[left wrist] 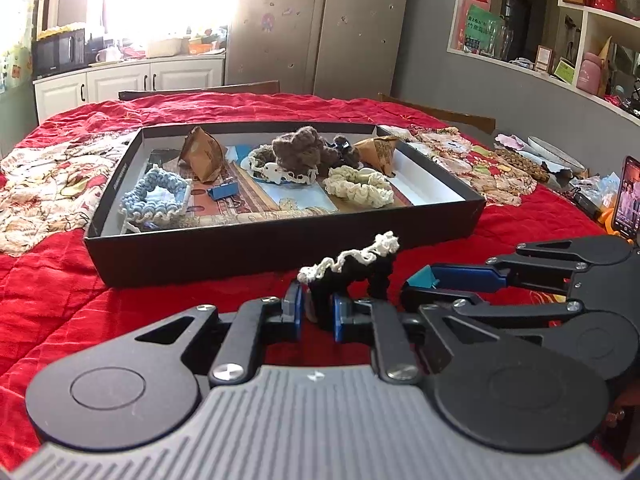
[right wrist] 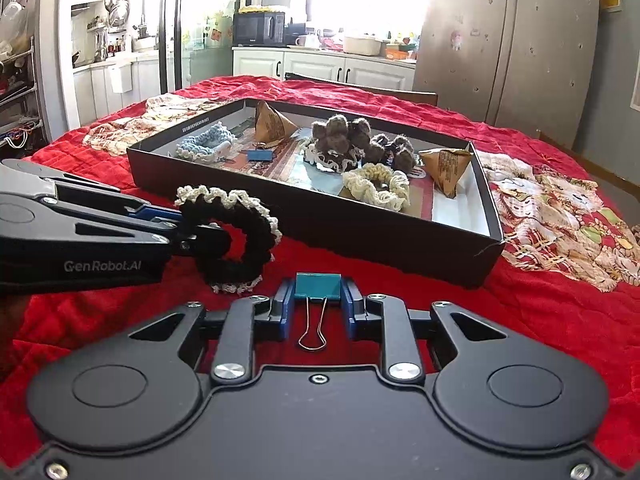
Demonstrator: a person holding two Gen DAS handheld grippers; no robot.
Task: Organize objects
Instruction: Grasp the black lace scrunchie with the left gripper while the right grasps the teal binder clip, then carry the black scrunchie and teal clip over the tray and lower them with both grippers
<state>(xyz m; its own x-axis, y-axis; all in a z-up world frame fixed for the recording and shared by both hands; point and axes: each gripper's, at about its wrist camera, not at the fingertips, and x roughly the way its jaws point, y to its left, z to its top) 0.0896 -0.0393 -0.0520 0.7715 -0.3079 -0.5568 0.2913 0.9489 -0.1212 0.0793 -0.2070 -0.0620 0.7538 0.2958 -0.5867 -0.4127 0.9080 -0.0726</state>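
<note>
red quilted cloth (left wrist: 132, 292) covers the big table in a kitchen, and a wide black cardboard box (left wrist: 280, 248) sits in the middle of it. lots of things are already in the box: a blue crochet scrunchie (left wrist: 156, 196) near its left wall, a small blue binder clip (left wrist: 224, 191), two brown paper packets shaped like pyramids (left wrist: 202, 152), a fuzzy brown knitted lump (left wrist: 304, 148) and a cream crochet scrunchie (left wrist: 358, 188) toward its right wall.

two things are not in yet. the left gripper (left wrist: 317, 312) pinches a black crochet scrunchie with a cream frilly edge (left wrist: 352, 270) just in front of the box's near wall. the right gripper (right wrist: 318, 304) pinches a teal metal binder clip with wire handles (right wrist: 318, 286), also near that wall, jaws pressed on its sides.

i think the job is mostly done. both held things need to go over the near wall and be let go inside. some flowery cloth pieces (right wrist: 560, 216) lie on the table outside the box, and i cannot tell if they belong in it.
</note>
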